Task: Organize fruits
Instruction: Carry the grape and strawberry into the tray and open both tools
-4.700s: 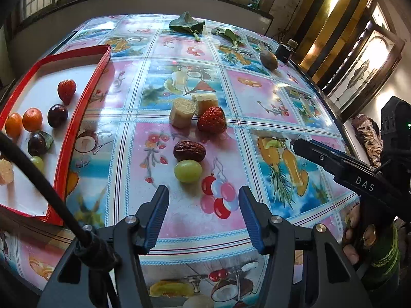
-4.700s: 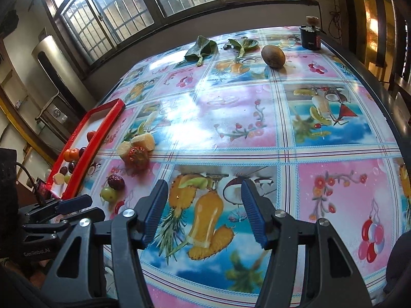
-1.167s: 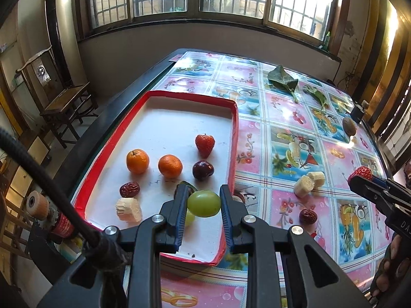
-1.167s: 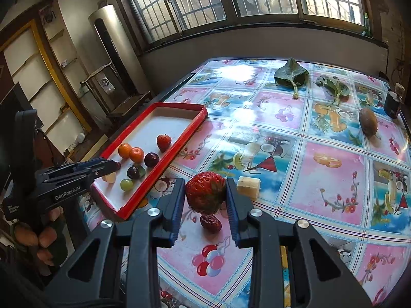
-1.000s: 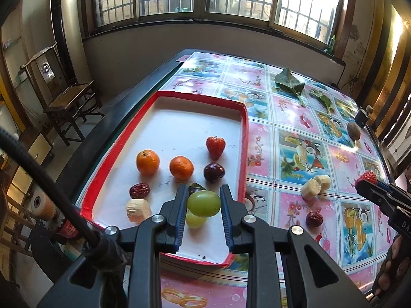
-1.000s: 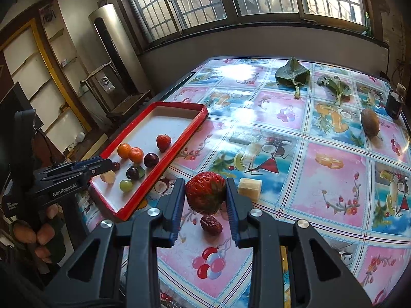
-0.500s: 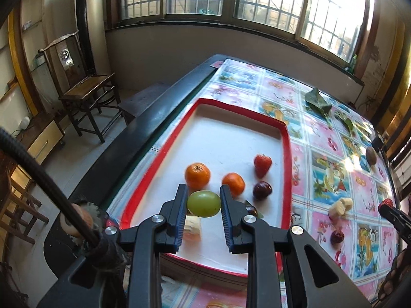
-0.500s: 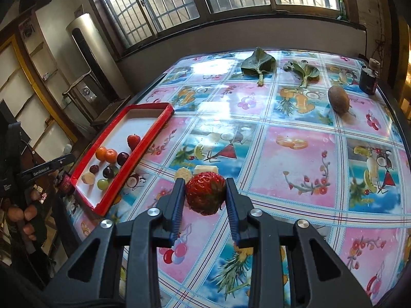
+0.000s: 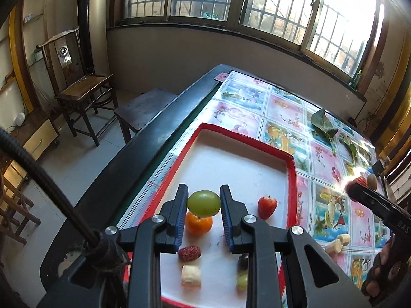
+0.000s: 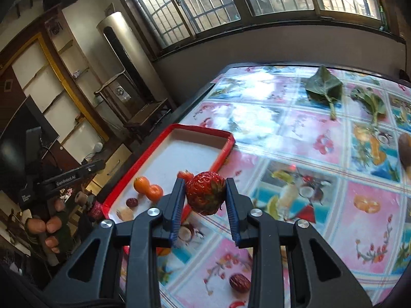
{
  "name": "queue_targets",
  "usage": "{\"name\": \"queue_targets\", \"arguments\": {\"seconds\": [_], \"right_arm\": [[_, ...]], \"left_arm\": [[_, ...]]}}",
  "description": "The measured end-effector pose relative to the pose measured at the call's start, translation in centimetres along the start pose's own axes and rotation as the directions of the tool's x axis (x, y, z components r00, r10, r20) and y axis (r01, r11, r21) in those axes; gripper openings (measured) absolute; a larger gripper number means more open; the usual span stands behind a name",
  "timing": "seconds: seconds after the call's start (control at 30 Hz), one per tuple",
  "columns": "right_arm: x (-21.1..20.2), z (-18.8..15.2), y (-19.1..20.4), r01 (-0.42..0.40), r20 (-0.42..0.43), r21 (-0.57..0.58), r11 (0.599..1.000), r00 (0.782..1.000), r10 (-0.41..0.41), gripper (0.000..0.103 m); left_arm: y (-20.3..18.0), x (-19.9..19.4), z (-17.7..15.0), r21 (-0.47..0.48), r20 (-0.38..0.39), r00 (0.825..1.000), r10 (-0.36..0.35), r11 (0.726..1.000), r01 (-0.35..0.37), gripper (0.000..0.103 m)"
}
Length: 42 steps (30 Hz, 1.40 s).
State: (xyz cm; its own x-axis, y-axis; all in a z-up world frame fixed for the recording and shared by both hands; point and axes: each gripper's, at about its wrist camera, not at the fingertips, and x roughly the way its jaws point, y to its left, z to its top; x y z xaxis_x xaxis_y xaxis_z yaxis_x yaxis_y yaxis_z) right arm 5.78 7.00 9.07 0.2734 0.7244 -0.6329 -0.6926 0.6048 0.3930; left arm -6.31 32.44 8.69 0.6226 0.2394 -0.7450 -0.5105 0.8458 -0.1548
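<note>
Left gripper fingers pinch round green grape, held above red-rimmed white tray near orange tangerine, likely for drop-off. Right gripper fingers clamp red strawberry over patterned tablecloth, just right of tray, apparently awaiting turn.

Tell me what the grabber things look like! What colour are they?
Both are black plastic. The left gripper and right gripper each have two fingers with ribbed blue pads and silver bolts. A thick black cable runs from the left one. White lettering marks their sides. The hands holding them wear dark fingerless gloves.
</note>
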Motion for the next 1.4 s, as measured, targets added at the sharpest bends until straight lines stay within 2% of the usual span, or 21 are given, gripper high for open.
{"name": "queue_targets", "arguments": {"seconds": [0.27,0.73,1.1,1.2,1.27,1.33,1.4], "right_arm": [[7.7,3.8,2.0,-0.047,-0.058,-0.026,0.999,0.997,0.046,0.033],[15.2,3.9,2.7,-0.026,-0.18,-0.05,0.998,0.983,0.016,0.033],[18.9,2.8,3.0,0.041,-0.247,-0.125,0.991,0.967,-0.071,0.033],[19.4,2.6,3.4,0.055,-0.254,-0.15,0.987,0.963,-0.092,0.033],[19.7,2.5,3.5,0.05,-0.266,-0.156,0.986,0.96,-0.091,0.033],[19.9,2.5,3.5,0.054,-0.271,-0.161,0.985,0.958,-0.097,0.034],[19.7,2.5,3.5,0.044,-0.272,-0.156,0.987,0.958,-0.086,0.039]], "left_arm": [[-0.3,4.0,0.9,-0.007,-0.066,0.998,-0.002,1.0,0.001,0.024],[-0.9,9.3,0.5,-0.007,-0.176,0.984,0.019,1.0,-0.02,0.024],[-0.7,11.5,0.3,0.001,-0.251,0.967,0.052,0.999,-0.053,0.025],[-0.5,11.6,0.2,-0.01,-0.264,0.963,0.058,0.998,-0.062,0.027],[-0.4,11.4,0.2,-0.02,-0.269,0.962,0.046,0.998,-0.053,0.036],[-0.2,10.8,0.3,-0.028,-0.263,0.964,0.034,0.999,-0.043,0.038],[-0.2,9.9,0.5,-0.035,-0.248,0.968,0.029,0.999,-0.039,0.038]]}}
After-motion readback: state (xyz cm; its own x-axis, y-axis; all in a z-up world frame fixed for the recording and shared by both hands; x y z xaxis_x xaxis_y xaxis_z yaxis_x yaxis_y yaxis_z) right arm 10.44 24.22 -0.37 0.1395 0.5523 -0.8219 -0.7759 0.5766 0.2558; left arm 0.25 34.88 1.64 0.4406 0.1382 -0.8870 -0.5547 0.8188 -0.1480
